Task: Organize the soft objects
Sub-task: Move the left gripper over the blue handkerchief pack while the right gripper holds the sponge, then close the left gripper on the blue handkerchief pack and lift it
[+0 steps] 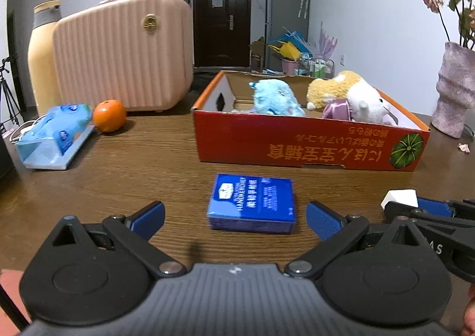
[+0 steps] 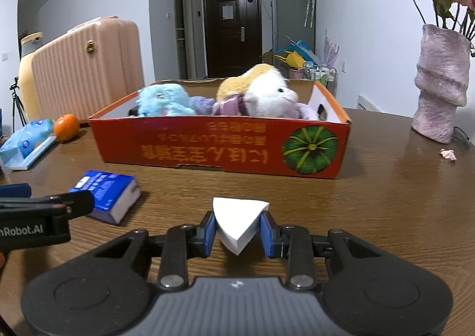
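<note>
My left gripper (image 1: 236,218) was spread wide above the wooden table (image 1: 148,158), its blue pads either side of a blue tissue packet (image 1: 251,202) that lay flat on the wood, touching neither pad. My right gripper (image 2: 237,229) was pinching a white wedge-shaped sponge (image 2: 239,221) between its pads, the pointed end toward me and the broad end forward. Past both tools sat the red cardboard box (image 2: 219,146), open at the top, with a blue plush toy (image 2: 164,100) at its left and a white and tan plush toy (image 2: 267,95) at its right, a purple bit of fabric between them. Left of the box lay an orange (image 1: 109,115) just beside a light blue tissue pack (image 1: 56,131), with a pink suitcase (image 1: 124,54) behind. A pink vase (image 2: 441,83) of flowers stood at the far right.
</note>
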{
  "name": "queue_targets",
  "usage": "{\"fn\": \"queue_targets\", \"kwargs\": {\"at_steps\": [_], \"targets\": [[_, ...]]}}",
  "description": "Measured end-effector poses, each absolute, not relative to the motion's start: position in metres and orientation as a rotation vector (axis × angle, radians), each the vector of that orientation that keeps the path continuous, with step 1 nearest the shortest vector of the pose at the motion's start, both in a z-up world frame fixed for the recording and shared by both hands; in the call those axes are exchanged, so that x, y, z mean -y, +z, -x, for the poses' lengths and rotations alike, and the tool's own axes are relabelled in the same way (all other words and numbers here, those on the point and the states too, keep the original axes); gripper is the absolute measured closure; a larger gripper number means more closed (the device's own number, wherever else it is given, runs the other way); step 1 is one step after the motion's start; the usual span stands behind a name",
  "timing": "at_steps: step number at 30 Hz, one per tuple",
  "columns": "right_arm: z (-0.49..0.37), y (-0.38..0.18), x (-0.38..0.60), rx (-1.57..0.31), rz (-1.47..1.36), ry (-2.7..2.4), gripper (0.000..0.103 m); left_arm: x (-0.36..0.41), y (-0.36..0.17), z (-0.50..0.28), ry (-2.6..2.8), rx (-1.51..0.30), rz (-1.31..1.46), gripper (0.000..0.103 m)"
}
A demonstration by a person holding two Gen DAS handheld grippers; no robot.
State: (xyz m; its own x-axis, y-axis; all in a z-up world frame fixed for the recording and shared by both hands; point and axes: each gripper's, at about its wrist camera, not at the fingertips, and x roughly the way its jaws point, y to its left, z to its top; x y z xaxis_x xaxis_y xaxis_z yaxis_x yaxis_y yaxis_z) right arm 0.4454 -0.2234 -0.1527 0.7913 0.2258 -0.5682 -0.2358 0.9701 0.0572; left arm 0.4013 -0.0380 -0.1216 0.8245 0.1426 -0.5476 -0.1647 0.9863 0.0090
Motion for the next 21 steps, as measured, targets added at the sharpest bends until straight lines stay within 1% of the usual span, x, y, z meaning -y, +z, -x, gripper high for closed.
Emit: {"fn": "queue_targets", "kwargs": {"at_steps": [9,21], "targets": [[-0.459,-0.154,0.247,-0.613,0.010,0.209,0.072,0.048,-0.130,-0.428,0.146,-0.624,0.001,0.000],[-0.462,-0.156,0.249,-0.620,0.021,0.229,0.072,0.035,-0.147,-0.457,0.130,-0.753,0.049,0.000]]}}
